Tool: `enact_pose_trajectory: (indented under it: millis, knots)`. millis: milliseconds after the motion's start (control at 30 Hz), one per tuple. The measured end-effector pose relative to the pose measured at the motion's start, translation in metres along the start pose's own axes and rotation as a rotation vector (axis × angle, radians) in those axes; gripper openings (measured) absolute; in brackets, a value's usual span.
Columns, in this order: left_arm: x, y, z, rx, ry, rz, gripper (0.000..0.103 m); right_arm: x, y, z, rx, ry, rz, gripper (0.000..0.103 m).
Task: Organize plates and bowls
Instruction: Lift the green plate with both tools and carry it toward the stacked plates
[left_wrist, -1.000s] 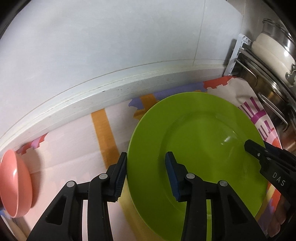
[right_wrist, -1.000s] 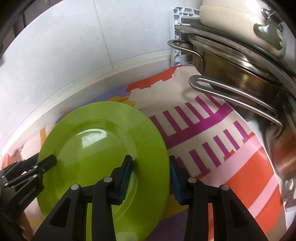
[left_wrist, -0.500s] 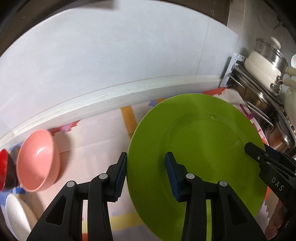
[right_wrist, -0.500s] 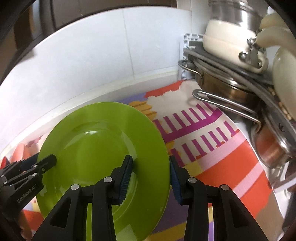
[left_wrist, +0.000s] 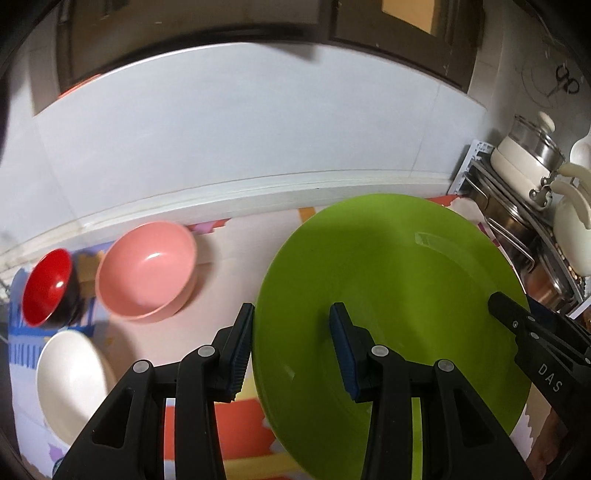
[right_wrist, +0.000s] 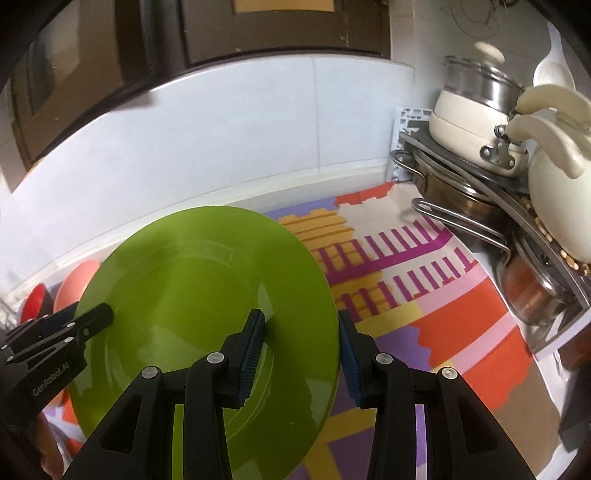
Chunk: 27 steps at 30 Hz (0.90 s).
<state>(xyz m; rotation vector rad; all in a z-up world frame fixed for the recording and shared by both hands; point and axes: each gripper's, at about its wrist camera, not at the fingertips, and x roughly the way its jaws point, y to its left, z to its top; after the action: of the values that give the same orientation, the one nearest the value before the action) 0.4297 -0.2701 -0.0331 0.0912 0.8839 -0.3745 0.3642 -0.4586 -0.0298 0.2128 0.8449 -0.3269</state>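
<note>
Item: green plate (left_wrist: 399, 295), held off the counter, its left rim pinched by the left gripper (left_wrist: 291, 354) and its right rim by the right gripper (right_wrist: 301, 356).

Risk: both grips are shallow; uneven pull could tip it onto the pink bowl (left_wrist: 147, 269).

Setting: patterned mat (right_wrist: 424, 295), white tiled wall, pot rack (right_wrist: 498, 192) at right.

Right gripper (right_wrist: 301, 349) and left gripper (right_wrist: 94, 317) clamp opposite rims of the green plate (right_wrist: 192, 295) — above the patterned mat (right_wrist: 424, 295)
</note>
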Motion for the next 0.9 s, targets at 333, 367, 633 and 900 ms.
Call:
enact_pose_trajectory:
  millis: [333,367,633,900]
  knots:
    - [-0.045,0.044,-0.034,-0.046,-0.012,0.03,0.041,-0.033,0.038,-0.025,-0.03,-0.017,0.032,0.04]
    - [-0.048,0.048,-0.036,-0.051,-0.012,0.032,0.041,-0.037,0.042,-0.029,-0.034,-0.018,0.038,0.04]
    - [-0.083,0.087,-0.061,-0.089,-0.034,0.054,0.041,-0.064,0.076,-0.048,-0.077,-0.033,0.065,0.04]
    - [-0.116,0.13,-0.087,-0.122,-0.048,0.074,0.041,-0.094,0.118,-0.07,-0.11,-0.046,0.087,0.04]
